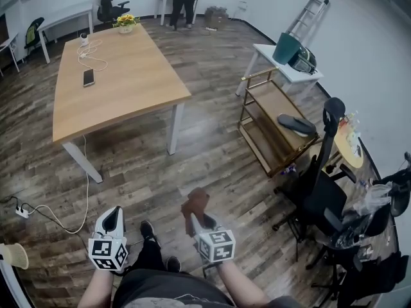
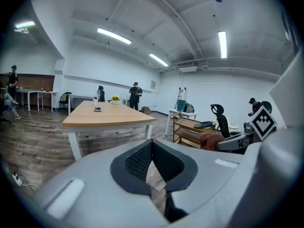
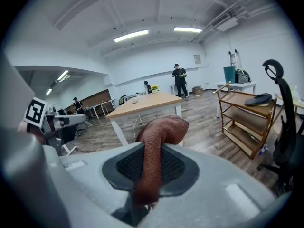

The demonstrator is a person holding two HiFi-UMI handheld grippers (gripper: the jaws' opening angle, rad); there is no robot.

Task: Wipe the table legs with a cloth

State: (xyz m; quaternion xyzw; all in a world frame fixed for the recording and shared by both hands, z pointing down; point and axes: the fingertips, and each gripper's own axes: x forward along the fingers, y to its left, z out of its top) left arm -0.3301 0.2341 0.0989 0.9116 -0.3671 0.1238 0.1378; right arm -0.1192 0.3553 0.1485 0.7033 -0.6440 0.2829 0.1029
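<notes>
Brown cloth (image 3: pixel 160 132) clamped in right gripper (image 1: pixel 196 223), left gripper (image 2: pixel 152 148) jaws together, empty, wooden table (image 1: pixel 115 76) well ahead.

I can't read any words or numbers anywhere. The cubes (image 1: pixel 107 252) on my left gripper (image 1: pixel 113 212) and right gripper (image 1: pixel 194 221) show only black and white squares, no letters. The wall sign (image 3: pixel 196 59) is too small to read.

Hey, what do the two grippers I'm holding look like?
The left gripper and right gripper are light grey plastic, each with black textured pads inside its jaws and a white cube bearing black square markers.
</notes>
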